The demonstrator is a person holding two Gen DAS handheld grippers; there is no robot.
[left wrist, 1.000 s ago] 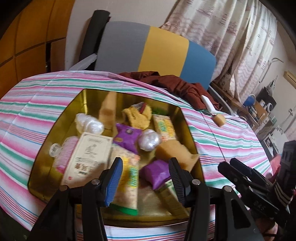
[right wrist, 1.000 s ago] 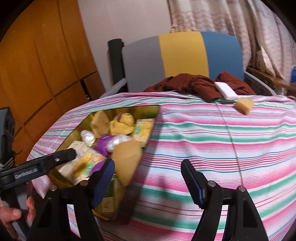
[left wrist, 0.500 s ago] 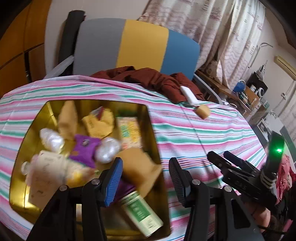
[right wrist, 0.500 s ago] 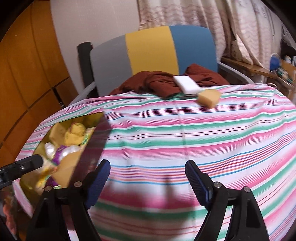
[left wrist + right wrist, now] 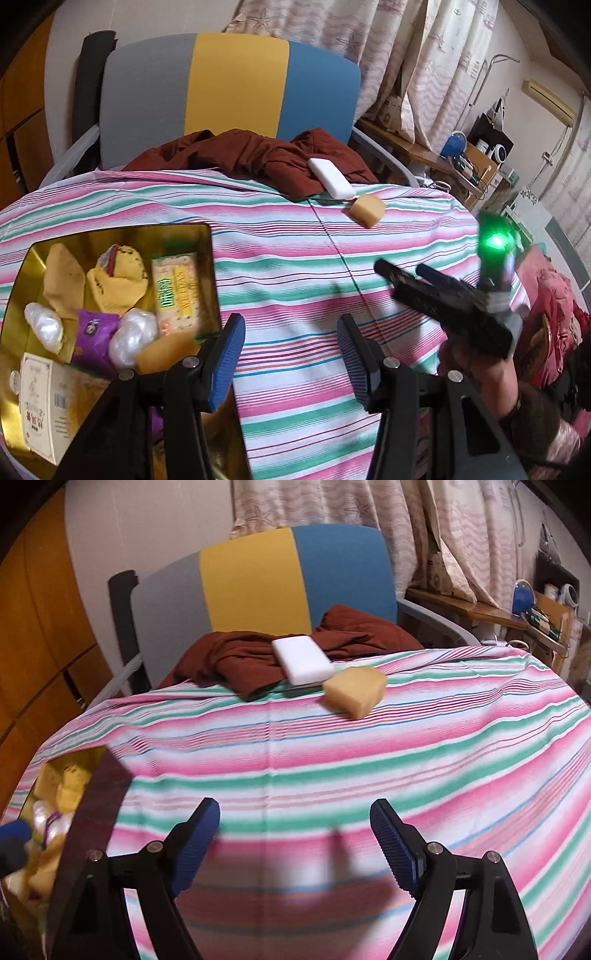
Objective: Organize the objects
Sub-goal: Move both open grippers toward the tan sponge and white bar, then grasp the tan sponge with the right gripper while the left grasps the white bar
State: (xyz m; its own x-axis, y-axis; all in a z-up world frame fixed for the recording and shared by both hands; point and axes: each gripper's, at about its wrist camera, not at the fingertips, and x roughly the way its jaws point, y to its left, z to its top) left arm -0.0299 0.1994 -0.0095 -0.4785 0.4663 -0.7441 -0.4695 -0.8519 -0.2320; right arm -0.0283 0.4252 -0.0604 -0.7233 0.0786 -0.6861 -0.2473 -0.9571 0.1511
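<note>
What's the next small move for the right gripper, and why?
Probably carry the right gripper forward to the tan sponge block on the striped tablecloth. Its jaws have just been opening and hold nothing. That block and the white rectangular block lie outside the gold tin.

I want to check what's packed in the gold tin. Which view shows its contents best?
The left wrist view: the tin lies open from above, packets and sponges distinct. The right wrist view catches only a blurred sliver of it at the left edge.
</note>
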